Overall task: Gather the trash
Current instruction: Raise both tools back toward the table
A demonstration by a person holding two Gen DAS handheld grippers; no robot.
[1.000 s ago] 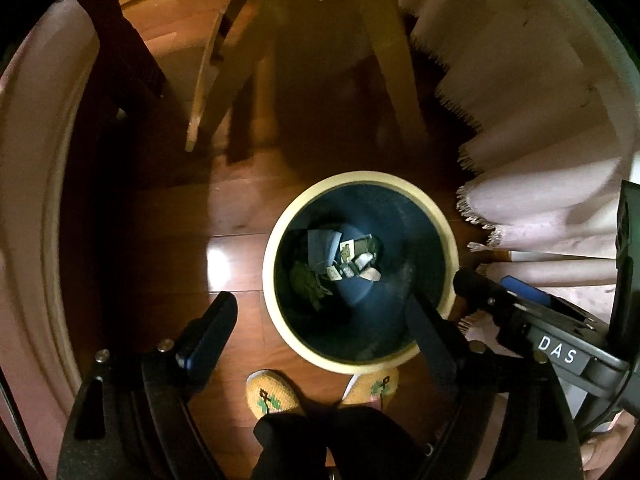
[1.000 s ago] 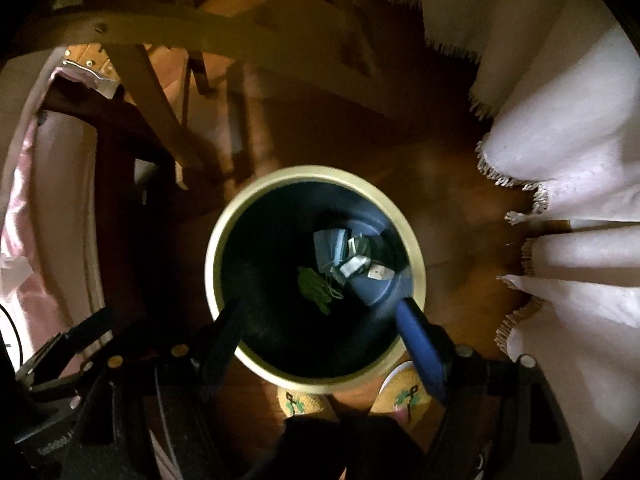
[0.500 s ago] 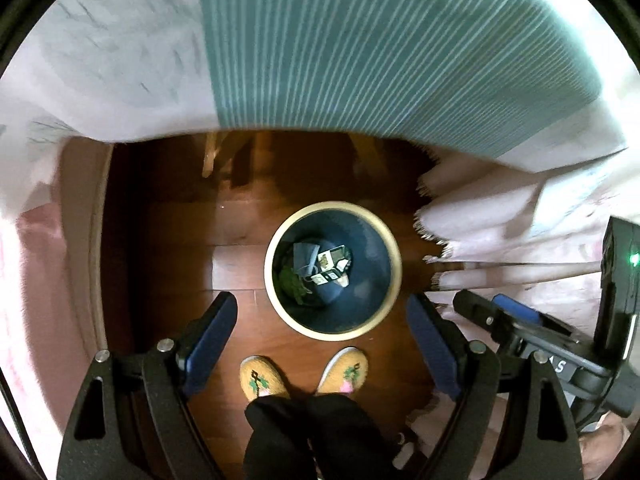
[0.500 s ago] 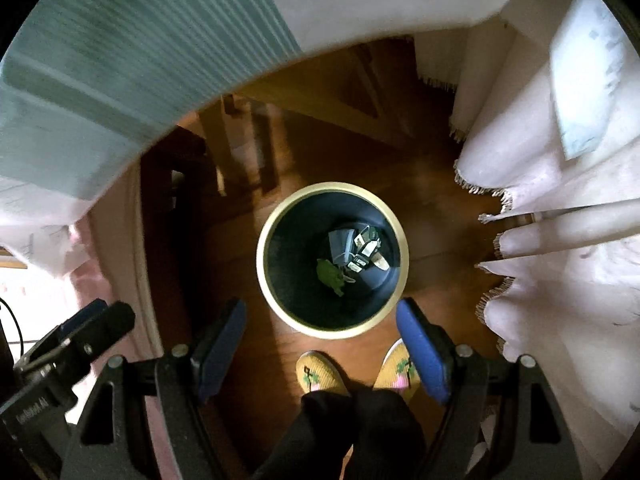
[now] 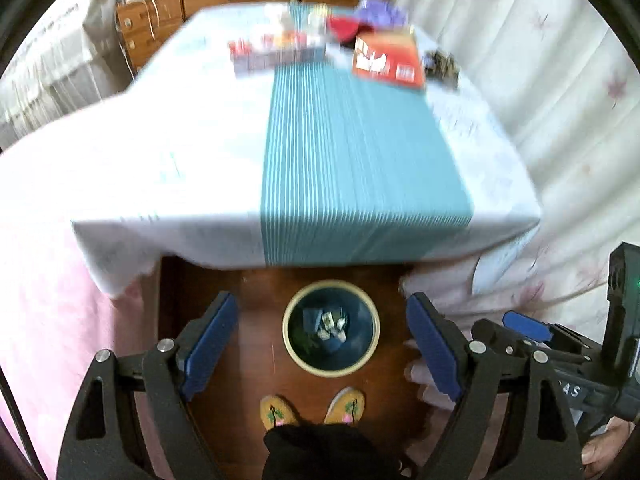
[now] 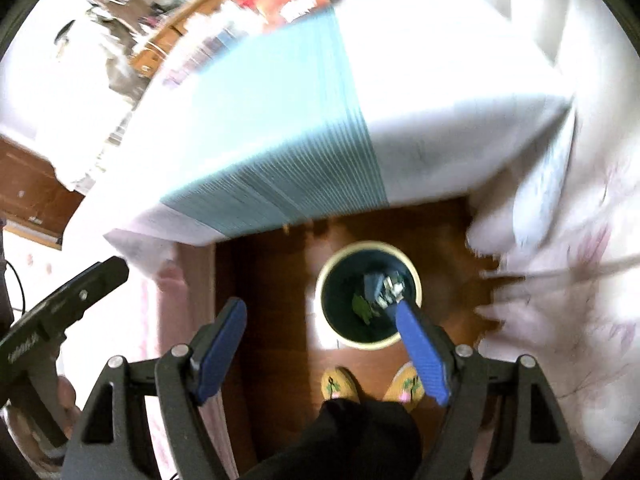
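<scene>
Left wrist view: the left tongs (image 5: 322, 346) are spread and empty above the trash bin (image 5: 290, 354), which stands on the wooden floor by the worktop (image 5: 168, 160), scraps inside. Right tongs (image 6: 320, 354) likewise gape, empty.

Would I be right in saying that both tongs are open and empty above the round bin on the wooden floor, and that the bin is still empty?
Not quite: the bin already holds trash, as the left wrist view shows. The left tongs and right tongs are indeed open and empty above it.

Table (image 5: 208, 152) with teal runner (image 5: 352, 160), red box (image 5: 388, 58), yellow slippers (image 5: 276, 410)
</scene>
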